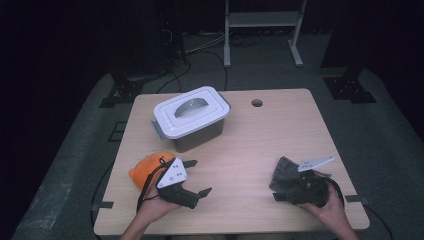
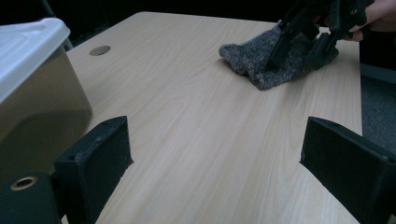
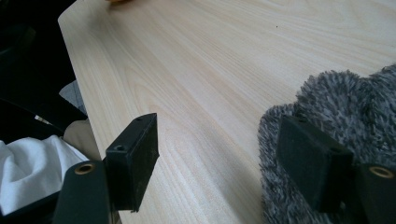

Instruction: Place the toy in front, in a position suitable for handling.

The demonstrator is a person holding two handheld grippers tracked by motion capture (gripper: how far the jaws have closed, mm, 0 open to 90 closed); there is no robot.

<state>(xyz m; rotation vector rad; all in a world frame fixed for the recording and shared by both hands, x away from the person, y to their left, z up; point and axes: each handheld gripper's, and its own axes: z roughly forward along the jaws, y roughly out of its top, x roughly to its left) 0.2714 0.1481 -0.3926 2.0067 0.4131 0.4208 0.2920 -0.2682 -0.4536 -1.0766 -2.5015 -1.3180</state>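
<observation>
Both claws are released. The right claw (image 1: 281, 192) hangs over the grey cloth (image 1: 286, 171), right of the box (image 1: 191, 117); the left claw (image 1: 198, 177) is beside the orange cloth (image 1: 145, 169), in front of the box.

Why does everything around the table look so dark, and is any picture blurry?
High view: light falls on the table alone, a soft glare near its middle; the floor behind fades to black. Left gripper view: the white-lidded box is close and soft-edged. Right gripper view: the grey fuzzy cloth looks sharp.
</observation>
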